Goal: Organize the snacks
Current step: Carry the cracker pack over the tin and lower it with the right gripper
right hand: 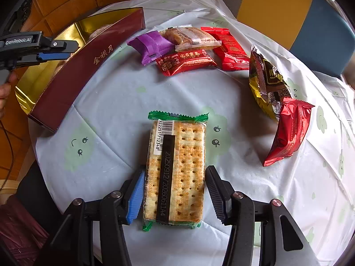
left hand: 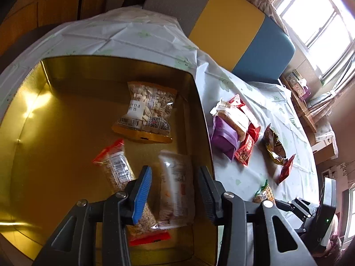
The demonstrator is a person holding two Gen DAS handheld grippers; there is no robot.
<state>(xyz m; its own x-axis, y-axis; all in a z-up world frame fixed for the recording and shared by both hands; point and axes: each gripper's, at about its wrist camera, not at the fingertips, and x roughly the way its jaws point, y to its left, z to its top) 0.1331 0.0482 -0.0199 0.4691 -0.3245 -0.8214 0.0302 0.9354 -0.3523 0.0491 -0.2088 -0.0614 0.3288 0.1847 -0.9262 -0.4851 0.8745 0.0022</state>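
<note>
A gold-lined box (left hand: 66, 133) with maroon outer walls (right hand: 88, 62) holds three snack packs: a nut pack (left hand: 147, 113), a red-ended pack (left hand: 117, 168) and a white pack (left hand: 175, 186). My left gripper (left hand: 175, 195) is open above the white pack, which looks blurred. My right gripper (right hand: 175, 195) is open, its fingers on either side of a green-edged cracker pack (right hand: 177, 168) lying on the tablecloth. The pads stand close to it; contact is not clear.
On the pale tablecloth (right hand: 115, 93) lie a purple pack (right hand: 152, 46), a clear cake pack (right hand: 190, 37), two red packs (right hand: 186, 62) (right hand: 230, 48), a gold-brown pack (right hand: 266, 82) and another red pack (right hand: 288, 130). A yellow and blue bench (left hand: 244, 33) stands behind the table.
</note>
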